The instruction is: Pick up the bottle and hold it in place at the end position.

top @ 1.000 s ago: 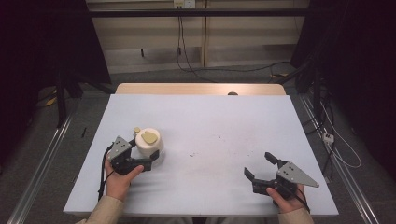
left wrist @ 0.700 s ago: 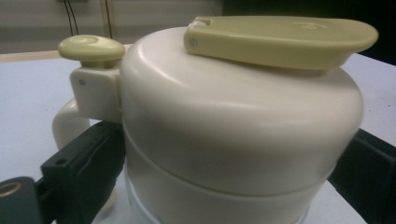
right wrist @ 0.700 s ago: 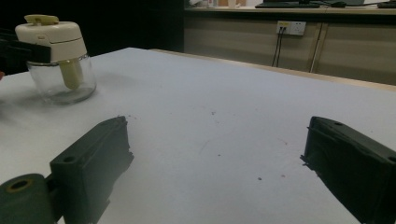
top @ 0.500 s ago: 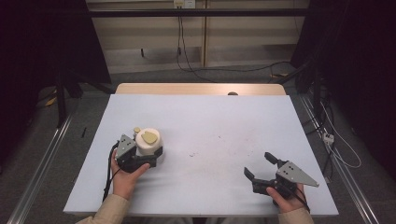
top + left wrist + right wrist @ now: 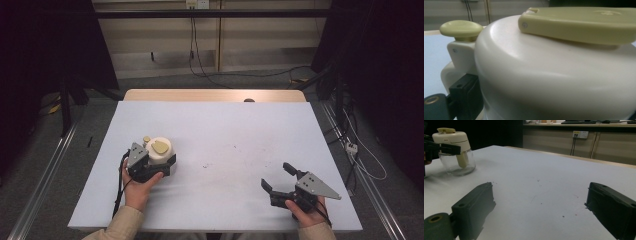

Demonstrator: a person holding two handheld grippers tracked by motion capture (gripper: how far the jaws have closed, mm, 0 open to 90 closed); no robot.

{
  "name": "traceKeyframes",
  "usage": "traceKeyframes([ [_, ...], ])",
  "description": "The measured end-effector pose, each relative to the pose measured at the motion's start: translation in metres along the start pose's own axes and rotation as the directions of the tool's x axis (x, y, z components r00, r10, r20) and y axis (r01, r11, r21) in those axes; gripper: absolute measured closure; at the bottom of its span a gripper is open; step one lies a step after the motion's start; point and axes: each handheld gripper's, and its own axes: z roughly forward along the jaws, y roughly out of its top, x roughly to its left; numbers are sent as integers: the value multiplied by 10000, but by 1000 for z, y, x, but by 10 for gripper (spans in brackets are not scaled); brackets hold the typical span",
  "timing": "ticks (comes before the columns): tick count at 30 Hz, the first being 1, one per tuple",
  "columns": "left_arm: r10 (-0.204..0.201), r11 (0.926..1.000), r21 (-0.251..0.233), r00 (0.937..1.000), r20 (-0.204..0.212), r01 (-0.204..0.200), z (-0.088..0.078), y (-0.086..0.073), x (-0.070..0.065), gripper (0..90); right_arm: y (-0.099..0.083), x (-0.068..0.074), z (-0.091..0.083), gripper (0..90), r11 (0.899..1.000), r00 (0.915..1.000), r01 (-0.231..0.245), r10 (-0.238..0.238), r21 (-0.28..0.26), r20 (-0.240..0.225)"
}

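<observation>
Since the earlier frame, left hand-held gripper (image 5: 161, 161) has advanced, jaws clamping the white-lidded jar (image 5: 158, 151) at surface (image 5: 225, 130) left. Right hand-held gripper (image 5: 280, 181) rests open. Likely next: lift.

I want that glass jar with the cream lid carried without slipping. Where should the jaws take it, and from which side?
Probably by the cream lid, level from the side, as the left gripper does: its wall is straight, while the glass body below curves.
</observation>
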Motion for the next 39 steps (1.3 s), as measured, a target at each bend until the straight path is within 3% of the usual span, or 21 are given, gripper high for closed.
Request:
traceKeyframes([
  [12, -32, 10000, 82, 9999, -149, 34, -3, 4, 2, 64, 0, -1, 0, 62, 10000, 10000, -7, 7, -34, 27],
  [23, -139, 9998, -142, 9999, 36, 139, -6, 16, 1, 66, 0, -2, 2, 56, 10000, 9999, 44, -43, -46, 131],
  [39, 384, 9992, -125, 9990, 239, -382, 3, 30, -8, 66, 1, -2, 4, 49, 9998, 9999, -46, 48, -180, 92],
])
